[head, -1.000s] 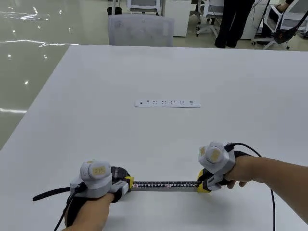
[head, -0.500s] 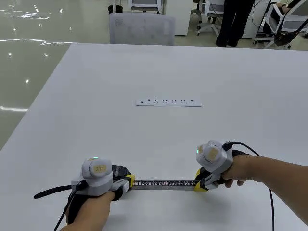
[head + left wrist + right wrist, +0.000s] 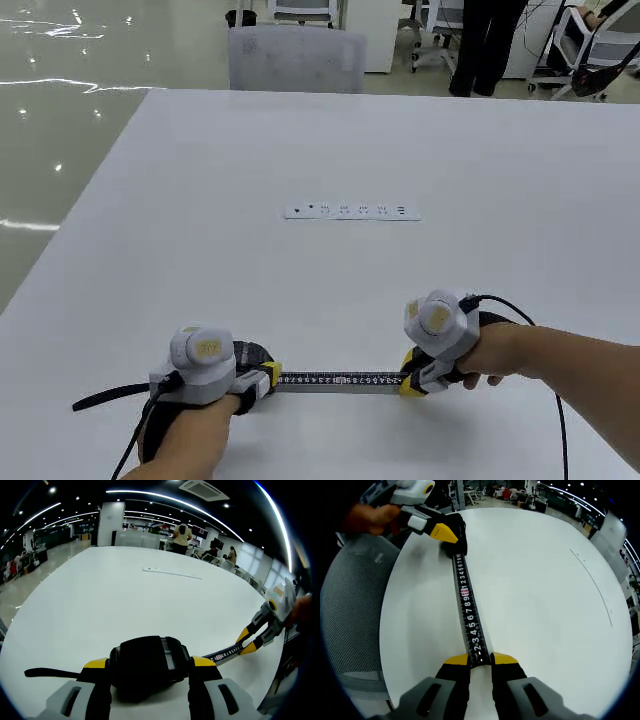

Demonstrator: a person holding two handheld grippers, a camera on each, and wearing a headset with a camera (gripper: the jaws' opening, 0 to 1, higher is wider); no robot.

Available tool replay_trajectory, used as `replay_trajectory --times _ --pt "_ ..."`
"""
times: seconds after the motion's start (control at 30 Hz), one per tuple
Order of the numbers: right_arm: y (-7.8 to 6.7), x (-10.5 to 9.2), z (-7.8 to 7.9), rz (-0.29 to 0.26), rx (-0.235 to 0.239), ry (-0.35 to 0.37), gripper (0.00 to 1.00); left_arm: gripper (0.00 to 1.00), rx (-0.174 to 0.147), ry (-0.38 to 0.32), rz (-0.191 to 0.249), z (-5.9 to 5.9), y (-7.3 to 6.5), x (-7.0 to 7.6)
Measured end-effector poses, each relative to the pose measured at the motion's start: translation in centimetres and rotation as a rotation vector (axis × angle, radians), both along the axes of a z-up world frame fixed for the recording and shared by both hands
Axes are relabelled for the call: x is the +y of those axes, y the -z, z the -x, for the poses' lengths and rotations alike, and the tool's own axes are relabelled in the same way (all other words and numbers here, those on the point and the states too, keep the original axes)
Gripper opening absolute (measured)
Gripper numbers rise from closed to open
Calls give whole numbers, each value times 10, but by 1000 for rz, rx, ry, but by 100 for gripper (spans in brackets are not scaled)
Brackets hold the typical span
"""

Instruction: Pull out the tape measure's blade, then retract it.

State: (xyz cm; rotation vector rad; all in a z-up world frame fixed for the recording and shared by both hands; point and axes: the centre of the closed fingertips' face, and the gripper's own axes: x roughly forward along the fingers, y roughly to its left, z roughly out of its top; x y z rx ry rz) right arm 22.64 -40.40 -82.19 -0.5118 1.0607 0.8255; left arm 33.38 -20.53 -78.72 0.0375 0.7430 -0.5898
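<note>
Your right gripper [image 3: 480, 658] now sits nearer the left gripper [image 3: 149, 663], which clamps the tape measure [image 3: 145, 652]; right jaws pinch the blade [image 3: 468, 610]. Loosen, and it snaps back.

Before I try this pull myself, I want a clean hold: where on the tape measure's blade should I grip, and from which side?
Take the blade at its free end, where the right hand-held gripper pinches it, coming end-on toward the case. The strip runs flat and straight over the table, so an in-line hold should pull without kinking.
</note>
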Motion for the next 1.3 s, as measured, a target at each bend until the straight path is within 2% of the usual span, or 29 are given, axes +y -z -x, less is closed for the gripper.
replay_trajectory --times 0.33,0.43,0.57,0.8,1.3 --pt "0 5 -2 -5 -13 -7 14 58 14 9 15 0 0 1" --pt "0 10 -3 -19 -13 -13 14 58 10 23 15 1 0 1" --pt "0 11 -4 -7 -14 -30 14 58 10 22 14 1 0 1" --pt "0 13 -6 -16 -14 -6 14 58 19 20 12 1 0 1" --pt "0 21 -8 -19 -24 -12 14 58 29 21 14 3 1 1"
